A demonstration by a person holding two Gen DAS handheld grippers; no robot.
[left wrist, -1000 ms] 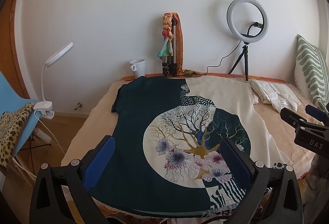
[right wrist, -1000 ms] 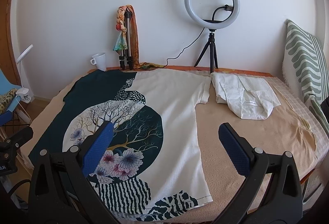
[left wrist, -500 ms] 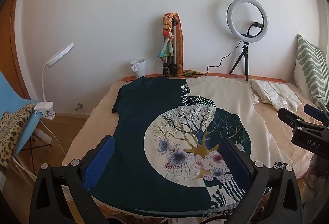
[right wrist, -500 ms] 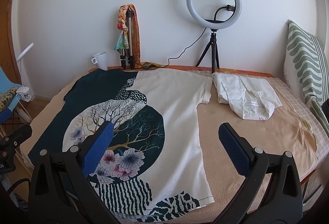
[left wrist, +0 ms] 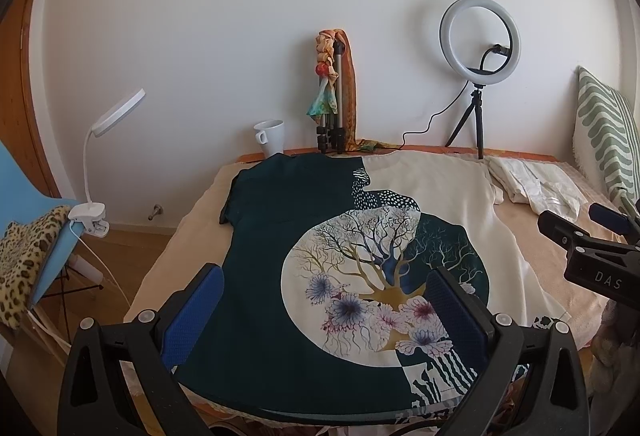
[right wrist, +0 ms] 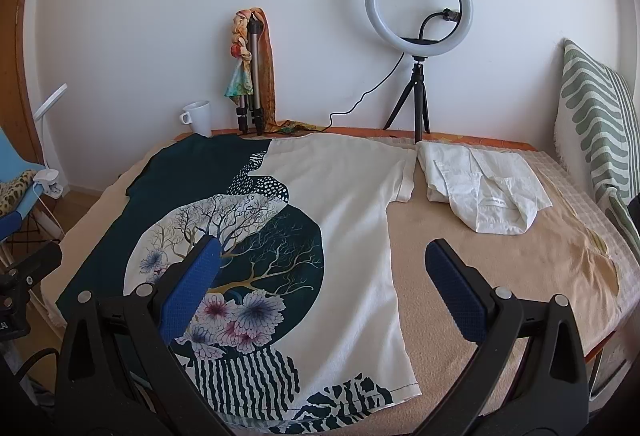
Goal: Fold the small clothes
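A printed T-shirt (left wrist: 320,248), half dark teal and half cream with a tree and flowers, lies spread flat on the beige-covered table (left wrist: 176,248); it also shows in the right wrist view (right wrist: 344,204). My left gripper (left wrist: 324,312) is open above the shirt's near hem, empty. My right gripper (right wrist: 320,288) is open above the shirt's lower right part, empty; it shows in the left wrist view (left wrist: 576,224) at the right edge. A folded white garment (right wrist: 484,192) lies beyond the shirt's right sleeve.
Against the back wall stand a white mug (right wrist: 200,118), a folded tripod with a scarf (right wrist: 252,76) and a ring light on a tripod (right wrist: 418,8). A striped cushion (right wrist: 596,124) is at the right. A clip lamp (left wrist: 100,164) and blue chair (left wrist: 36,248) stand left.
Both grippers have drifted slightly; the right one shifted a little left over the shirt. The shirt has not moved.
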